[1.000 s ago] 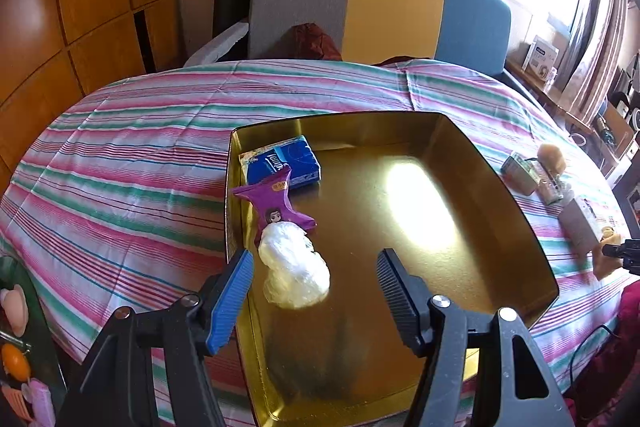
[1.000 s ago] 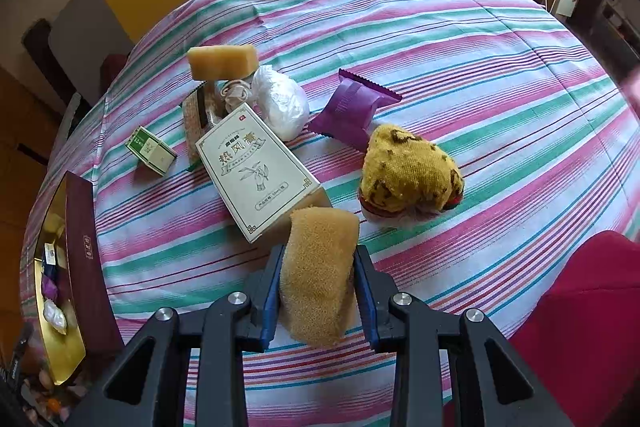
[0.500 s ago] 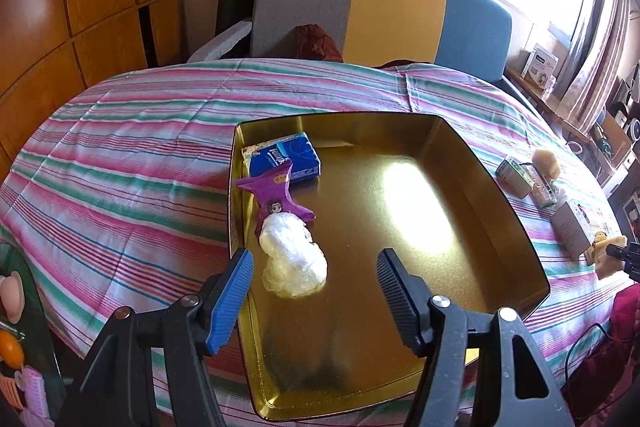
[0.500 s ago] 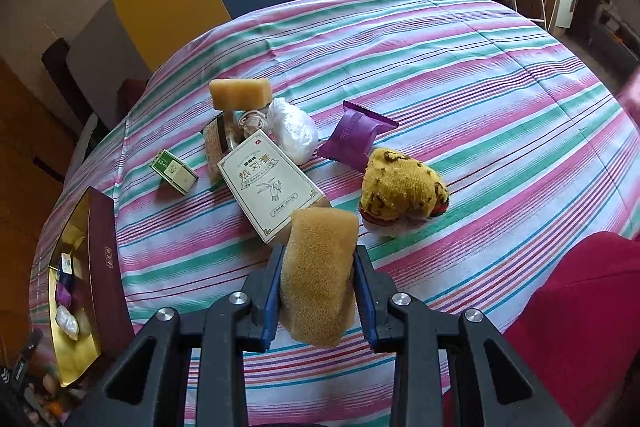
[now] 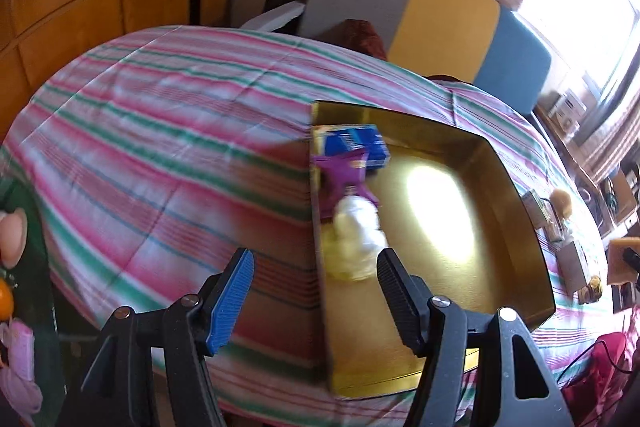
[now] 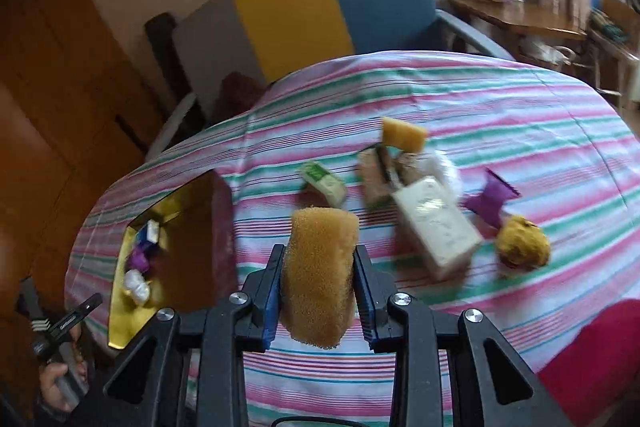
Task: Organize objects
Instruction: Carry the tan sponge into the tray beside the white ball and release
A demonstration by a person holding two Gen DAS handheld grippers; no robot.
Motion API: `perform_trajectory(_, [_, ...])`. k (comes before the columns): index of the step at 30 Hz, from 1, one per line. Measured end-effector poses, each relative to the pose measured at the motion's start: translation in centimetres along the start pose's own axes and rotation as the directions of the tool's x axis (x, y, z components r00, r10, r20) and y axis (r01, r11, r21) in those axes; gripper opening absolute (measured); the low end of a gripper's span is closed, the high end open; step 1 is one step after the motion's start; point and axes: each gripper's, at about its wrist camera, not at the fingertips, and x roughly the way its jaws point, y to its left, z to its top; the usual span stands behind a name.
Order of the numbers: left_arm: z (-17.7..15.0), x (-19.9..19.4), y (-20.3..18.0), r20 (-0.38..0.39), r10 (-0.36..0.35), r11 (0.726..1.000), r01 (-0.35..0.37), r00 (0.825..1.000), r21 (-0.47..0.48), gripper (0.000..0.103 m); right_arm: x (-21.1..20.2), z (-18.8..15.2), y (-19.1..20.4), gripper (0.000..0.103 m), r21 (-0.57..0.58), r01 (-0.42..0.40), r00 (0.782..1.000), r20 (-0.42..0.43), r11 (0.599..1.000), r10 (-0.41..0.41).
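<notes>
1. Two sponges: one [image 6: 320, 267] clamped in the right claw [image 6: 318, 291], another [image 6: 403, 134] on the table [image 6: 520, 115] at 1 o'clock.
2. Gold tray [image 5: 516, 211] holds three items.
3. Left claw [image 5: 314, 291] gapes empty, straddling the tray's left edge; bare cloth lies at 10 o'clock.

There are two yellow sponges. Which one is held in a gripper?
The nearer sponge, clamped upright between the right gripper pads. The other sponge sits farther back among the items on the striped tablecloth.

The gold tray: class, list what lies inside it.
Inside the gold tray lie a blue packet, a purple wrapper and a white bundle, grouped along one wall. Whatever lies beneath them is covered.
</notes>
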Motion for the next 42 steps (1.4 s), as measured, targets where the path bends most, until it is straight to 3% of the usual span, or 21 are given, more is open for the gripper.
perform_trajectory(3, [-0.4, -0.4, 1.6, -0.003, 0.014, 1.0, -0.014, 1.0, -0.024, 0.064, 2.7, -0.2, 5.9, 0.033, -0.104, -0.128, 0.99, -0.074, 0.986, 0.121])
perform_trajectory(7, [-0.7, -0.7, 3.3, -0.003, 0.023, 0.998, -0.023, 1.0, -0.056, 0.064, 7.8, -1.9, 14.2, 0.033, -0.209, -0.277, 0.946, -0.23, 0.938, 0.228])
perform_trajectory(10, [-1.1, -0.8, 4.3, -0.002, 0.021, 0.996, -0.021, 1.0, -0.085, 0.064, 12.1, -3.7, 19.5, 0.033, -0.254, -0.334, 0.906, -0.351, 0.908, 0.236])
perform_trajectory(13, [-1.3, -0.6, 5.0, -0.009, 0.015, 0.994, -0.016, 1.0, -0.107, 0.064, 16.5, -5.9, 23.9, 0.033, -0.264, -0.391, 0.852, -0.465, 0.882, 0.238])
perform_trajectory(17, [-1.6, -0.5, 5.5, -0.001, -0.004, 0.991, 0.004, 1.0, -0.132, 0.064, 20.7, -8.6, 28.6, 0.036, -0.29, -0.41, 0.813, -0.546, 0.865, 0.203])
perform_trajectory(19, [-1.6, -0.6, 5.5, 0.003, -0.005, 0.991, 0.005, 1.0, -0.132, 0.064, 21.7, -9.5, 30.1, 0.047, -0.28, -0.433, 0.8, -0.556, 0.857, 0.223])
perform_trajectory(20, [-1.6, -0.6, 5.6, 0.005, -0.004, 0.991, 0.004, 1.0, -0.134, 0.064, 21.8, -9.8, 30.2, 0.069, -0.255, -0.447, 0.79, -0.562, 0.858, 0.245])
perform_trajectory(21, [-1.6, -0.6, 5.6, 0.009, -0.002, 0.99, 0.004, 1.0, -0.138, 0.064, 21.9, -9.9, 30.1, 0.084, -0.225, -0.458, 0.783, -0.561, 0.86, 0.27])
perform_trajectory(25, [-1.7, -0.5, 5.9, 0.013, 0.012, 0.988, -0.01, 1.0, -0.153, 0.065, 20.9, -9.7, 28.9, 0.089, -0.199, -0.468, 0.793, -0.525, 0.861, 0.309])
perform_trajectory(33, [-1.6, -0.7, 5.0, 0.018, 0.022, 0.992, -0.019, 1.0, -0.125, 0.065, 18.6, -9.2, 26.3, 0.098, -0.217, -0.423, 0.838, -0.464, 0.88, 0.287])
perform_trajectory(36, [-1.6, -1.1, 4.2, 0.035, 0.035, 0.994, -0.031, 0.999, -0.102, 0.065, 17.2, -9.0, 25.9, 0.103, -0.266, -0.4, 0.865, -0.427, 0.877, 0.265])
perform_trajectory(42, [-1.5, -2.5, 2.8, 0.075, 0.024, 0.998, -0.019, 0.997, -0.061, 0.065, 14.4, -7.7, 23.9, 0.103, -0.33, -0.342, 0.913, -0.337, 0.88, 0.228])
